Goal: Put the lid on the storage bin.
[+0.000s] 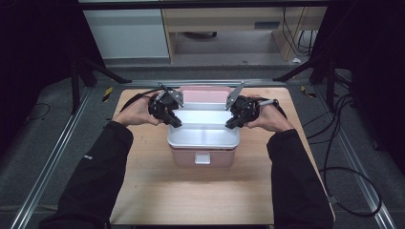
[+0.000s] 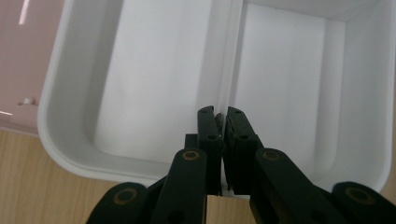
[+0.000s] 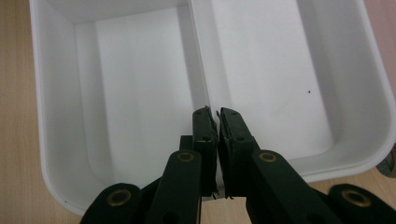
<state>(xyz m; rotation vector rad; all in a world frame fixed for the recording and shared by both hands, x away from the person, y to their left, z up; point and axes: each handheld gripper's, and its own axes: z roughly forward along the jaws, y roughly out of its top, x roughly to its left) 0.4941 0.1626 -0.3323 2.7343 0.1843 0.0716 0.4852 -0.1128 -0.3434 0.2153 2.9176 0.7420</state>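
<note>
A white tray (image 1: pixel 203 131) with two compartments sits on top of a pink box (image 1: pixel 203 157) near the middle of a wooden table (image 1: pixel 157 191) — a pink lid (image 1: pixel 205 94) stands open behind it. Around the table lie grey floor, metal rails and black cables; a pale desk stands at the back. The left gripper (image 1: pixel 173 119) pinches the tray's central divider at the left rim, jaws narrow on it; the right gripper (image 1: pixel 232 122) does the same at the right rim.

Wooden table (image 1: pixel 157 191), pink box (image 1: pixel 203 157) resting centrally
</note>
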